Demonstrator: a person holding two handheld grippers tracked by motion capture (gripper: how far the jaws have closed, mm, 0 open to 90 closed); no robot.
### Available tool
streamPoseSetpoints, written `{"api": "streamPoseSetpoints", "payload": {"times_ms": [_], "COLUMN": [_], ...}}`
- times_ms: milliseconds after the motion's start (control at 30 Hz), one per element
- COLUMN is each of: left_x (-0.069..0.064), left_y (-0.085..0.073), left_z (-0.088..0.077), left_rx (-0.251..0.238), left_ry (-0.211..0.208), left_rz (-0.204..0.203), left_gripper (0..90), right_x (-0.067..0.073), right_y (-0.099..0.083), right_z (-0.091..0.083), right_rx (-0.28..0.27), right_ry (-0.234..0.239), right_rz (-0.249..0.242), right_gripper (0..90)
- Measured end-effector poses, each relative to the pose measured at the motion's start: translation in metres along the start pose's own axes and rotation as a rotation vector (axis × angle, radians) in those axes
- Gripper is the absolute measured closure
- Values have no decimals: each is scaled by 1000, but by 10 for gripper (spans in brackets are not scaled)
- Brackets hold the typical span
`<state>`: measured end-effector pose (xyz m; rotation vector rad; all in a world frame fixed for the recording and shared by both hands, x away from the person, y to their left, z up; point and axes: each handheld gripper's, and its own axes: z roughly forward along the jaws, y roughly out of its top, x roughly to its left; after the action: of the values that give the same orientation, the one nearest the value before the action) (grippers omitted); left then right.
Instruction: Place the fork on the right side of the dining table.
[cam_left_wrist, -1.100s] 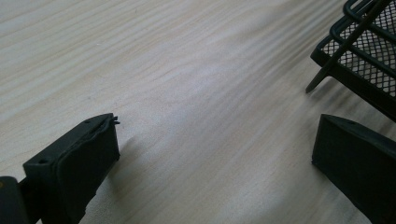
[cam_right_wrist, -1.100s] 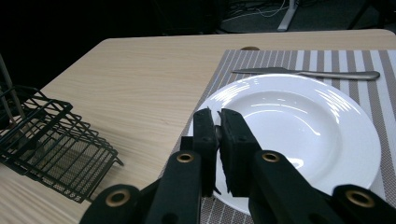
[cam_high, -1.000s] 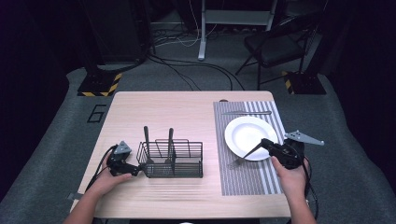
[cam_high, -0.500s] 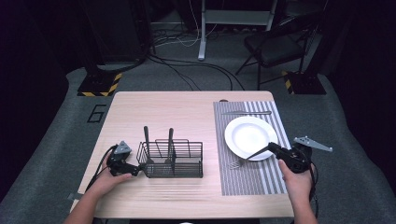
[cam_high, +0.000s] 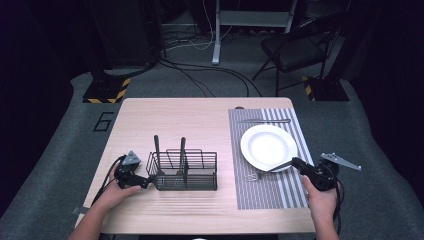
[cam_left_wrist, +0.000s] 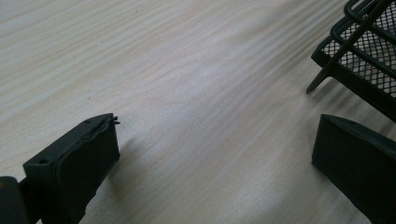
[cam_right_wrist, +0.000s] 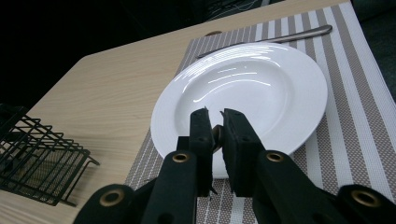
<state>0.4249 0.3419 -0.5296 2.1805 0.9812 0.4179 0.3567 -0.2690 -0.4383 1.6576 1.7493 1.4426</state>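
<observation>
Wire caddy (cam_high: 186, 171) holds two utensils (cam_high: 156, 155); plate (cam_high: 268, 147) bare

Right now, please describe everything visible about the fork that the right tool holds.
The fork looks like silver metal, slim and shiny. Its tines lie low over the striped placemat, just in front of the white plate; whether they touch the mat is unclear. Its handle slants up across the plate's near rim into the right tool, whose jaws are shut on the handle's end.

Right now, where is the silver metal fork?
In the high view the silver metal fork is in the right gripper, its tines low over the grey striped placemat just in front of the round white plate.
</observation>
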Motion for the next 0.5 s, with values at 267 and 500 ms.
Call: {"api": "streamPoseSetpoints", "payload": {"times_ms": [267,500], "left_x": [0,0], "left_y": [0,0], "left_z": [0,0], "left_rx": [0,0], "left_ry": [0,0], "left_rz": [0,0], "left_gripper": [2,2], "right_x": [-11,-19], "right_y": [-11,-17], "right_z": [-3,-1], "right_rx": [12,13], "right_ry": [-21,-27], "right_rz": [22,46], "right_gripper": [811,804]}}
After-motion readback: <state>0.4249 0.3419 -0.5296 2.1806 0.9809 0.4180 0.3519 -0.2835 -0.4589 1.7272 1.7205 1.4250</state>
